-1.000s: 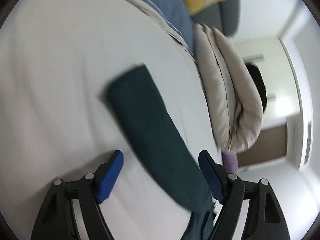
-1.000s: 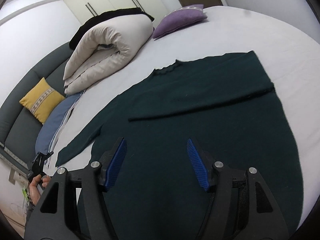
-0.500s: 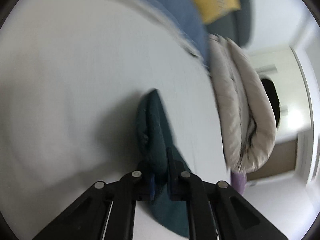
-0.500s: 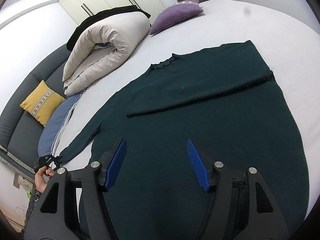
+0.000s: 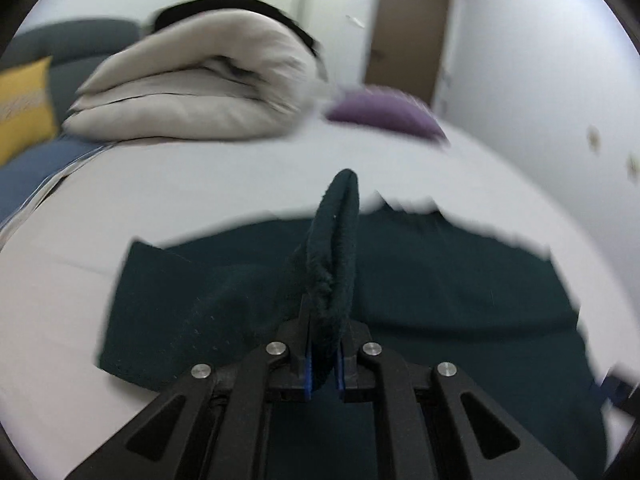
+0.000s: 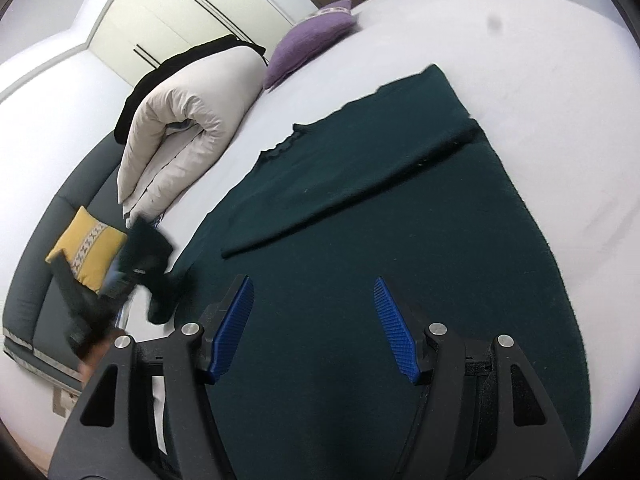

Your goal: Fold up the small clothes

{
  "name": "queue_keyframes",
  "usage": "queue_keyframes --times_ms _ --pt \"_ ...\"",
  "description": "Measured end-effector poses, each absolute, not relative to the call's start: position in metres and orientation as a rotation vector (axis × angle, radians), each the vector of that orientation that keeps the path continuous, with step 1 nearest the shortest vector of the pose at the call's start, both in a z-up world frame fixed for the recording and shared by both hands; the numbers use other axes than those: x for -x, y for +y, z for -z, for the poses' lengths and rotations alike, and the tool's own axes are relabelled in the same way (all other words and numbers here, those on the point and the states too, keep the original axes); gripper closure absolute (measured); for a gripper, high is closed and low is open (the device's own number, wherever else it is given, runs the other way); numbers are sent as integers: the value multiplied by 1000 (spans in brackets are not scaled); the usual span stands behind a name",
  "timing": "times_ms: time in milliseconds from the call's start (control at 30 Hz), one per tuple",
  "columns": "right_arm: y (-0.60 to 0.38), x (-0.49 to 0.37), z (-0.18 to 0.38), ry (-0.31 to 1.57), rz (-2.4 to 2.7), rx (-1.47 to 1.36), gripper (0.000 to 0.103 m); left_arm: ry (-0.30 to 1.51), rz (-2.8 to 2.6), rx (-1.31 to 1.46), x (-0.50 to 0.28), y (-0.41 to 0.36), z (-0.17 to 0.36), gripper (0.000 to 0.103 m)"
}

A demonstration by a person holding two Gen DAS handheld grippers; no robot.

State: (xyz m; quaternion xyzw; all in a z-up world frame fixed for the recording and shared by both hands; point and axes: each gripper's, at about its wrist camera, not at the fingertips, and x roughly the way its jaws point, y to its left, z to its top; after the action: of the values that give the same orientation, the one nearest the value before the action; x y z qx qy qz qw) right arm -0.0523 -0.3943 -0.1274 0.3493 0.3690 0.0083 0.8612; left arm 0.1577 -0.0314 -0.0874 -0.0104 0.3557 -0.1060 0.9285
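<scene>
A dark green sweater (image 6: 392,216) lies flat on the white bed (image 6: 560,80), one sleeve (image 6: 360,184) folded across its chest. My left gripper (image 5: 323,354) is shut on the other sleeve's cuff (image 5: 338,240), which stands up between its pads above the sweater body (image 5: 440,280). In the right wrist view the left gripper (image 6: 116,276) shows blurred at the left, holding that sleeve lifted off the bed. My right gripper (image 6: 312,328) is open and empty, hovering over the sweater's lower part.
A rolled beige duvet (image 6: 180,132) with a black garment (image 6: 180,64) on it lies at the head of the bed, beside a purple pillow (image 6: 308,40). A yellow cushion (image 6: 90,248) rests on the grey headboard (image 6: 44,280). Wardrobes and a door stand behind.
My left gripper closed on the sleeve cuff, then lifted it and swung it over toward the sweater body. The right gripper stayed open and nearly still.
</scene>
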Motion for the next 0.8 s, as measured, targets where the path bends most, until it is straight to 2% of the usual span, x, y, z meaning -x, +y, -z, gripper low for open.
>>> queue_keyframes --times_ms 167,233,267,333,400,667,767,800 --pt "-391 25 143 848 -74 -741 40 852 234 -43 -161 -58 131 77" --pt "-382 6 145 867 -119 -742 40 850 252 -31 -159 -52 123 39" --pt "-376 -4 146 877 -149 -745 40 831 245 -38 -156 -49 118 33" --pt "-364 -21 146 897 -196 -742 37 782 227 -59 -143 -41 107 14" --pt "-348 -43 148 925 -244 -737 31 780 242 -47 -130 -33 104 14" --pt "-288 -123 189 1113 -258 -739 32 838 229 148 -94 24 124 16" --pt "-270 -137 187 1095 -234 -626 43 845 226 233 -93 42 131 23" --pt "-262 -143 187 1108 -228 -584 57 847 230 255 -92 47 132 25"
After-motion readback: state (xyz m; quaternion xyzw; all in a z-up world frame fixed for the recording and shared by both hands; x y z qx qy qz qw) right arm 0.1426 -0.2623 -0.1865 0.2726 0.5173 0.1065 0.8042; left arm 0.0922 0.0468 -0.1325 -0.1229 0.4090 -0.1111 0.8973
